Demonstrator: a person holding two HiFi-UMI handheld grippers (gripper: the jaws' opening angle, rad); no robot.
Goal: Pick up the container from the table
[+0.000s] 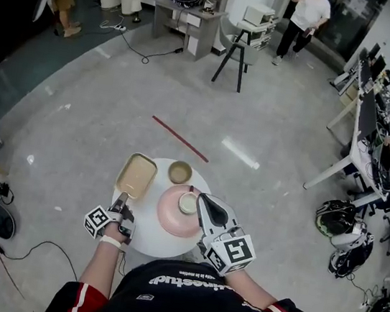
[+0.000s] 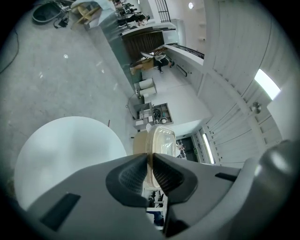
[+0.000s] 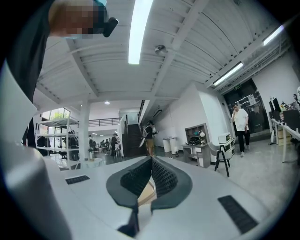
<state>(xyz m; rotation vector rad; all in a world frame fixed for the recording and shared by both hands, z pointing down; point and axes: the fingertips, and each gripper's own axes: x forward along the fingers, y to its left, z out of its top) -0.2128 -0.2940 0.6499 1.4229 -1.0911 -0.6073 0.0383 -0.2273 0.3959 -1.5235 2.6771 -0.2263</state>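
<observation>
A beige rectangular container (image 1: 137,176) hangs over the left side of the round white table (image 1: 143,218). My left gripper (image 1: 121,202) is shut on its near rim. In the left gripper view the container (image 2: 162,143) sticks out edge-on from between the pads of the left gripper (image 2: 151,161), and the table (image 2: 65,150) lies below it. My right gripper (image 1: 201,200) is by a small cream cup (image 1: 188,203) above a pink plate (image 1: 168,217). In the right gripper view the right gripper (image 3: 151,166) looks shut, with a cream rim (image 3: 146,193) in the gap between its jaws.
A small tan bowl (image 1: 180,173) stands at the table's far side. A red stick (image 1: 179,138) lies on the floor beyond, and a black stool (image 1: 240,49) stands farther off. Cables (image 1: 28,250) trail on the floor at left. Desks and bags (image 1: 343,232) are at right.
</observation>
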